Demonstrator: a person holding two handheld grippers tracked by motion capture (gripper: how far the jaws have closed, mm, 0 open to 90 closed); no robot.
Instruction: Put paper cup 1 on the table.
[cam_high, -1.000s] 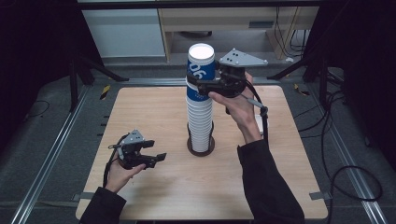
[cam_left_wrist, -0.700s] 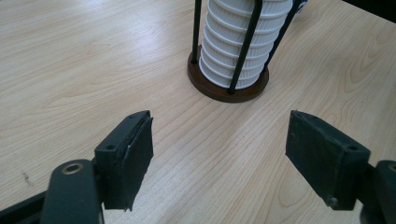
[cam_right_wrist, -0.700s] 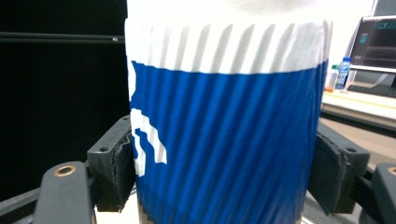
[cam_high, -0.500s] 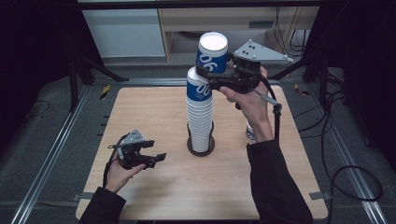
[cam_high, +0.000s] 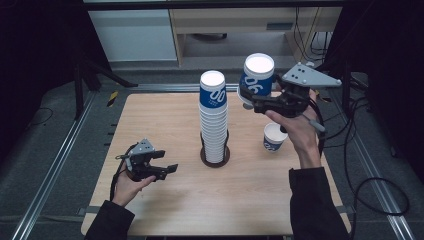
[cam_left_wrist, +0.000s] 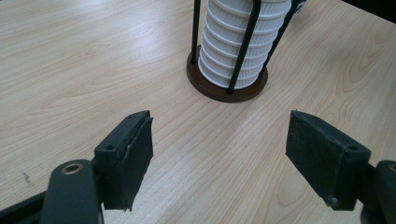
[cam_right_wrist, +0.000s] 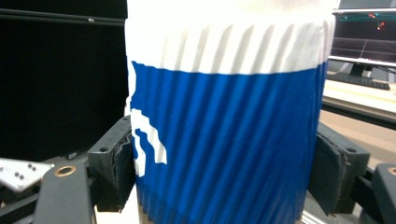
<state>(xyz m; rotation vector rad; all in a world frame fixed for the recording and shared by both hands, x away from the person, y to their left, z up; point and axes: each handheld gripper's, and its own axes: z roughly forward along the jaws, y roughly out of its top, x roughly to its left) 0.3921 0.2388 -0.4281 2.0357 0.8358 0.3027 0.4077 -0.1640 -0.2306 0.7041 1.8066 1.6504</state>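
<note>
Right tool lifts one blue-and-white ribbed paper cup clear of the stack.

Nearest, the left tool (cam_high: 167, 169) rests low over the pale wooden surface (cam_high: 150, 120), jaws wide apart, holding nothing. Beyond it stands the tall stack of ribbed paper cups (cam_high: 214, 117) in its dark wire holder. Farthest, the right tool (cam_high: 248, 98) clamps the blue-and-white ribbed paper cup (cam_high: 256, 74) in the air, above a single small cup (cam_high: 274, 137).

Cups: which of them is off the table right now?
The cup clamped in the right gripper, held up right of the stack. The stack sits in its holder, and a single cup stands on the table.
</note>
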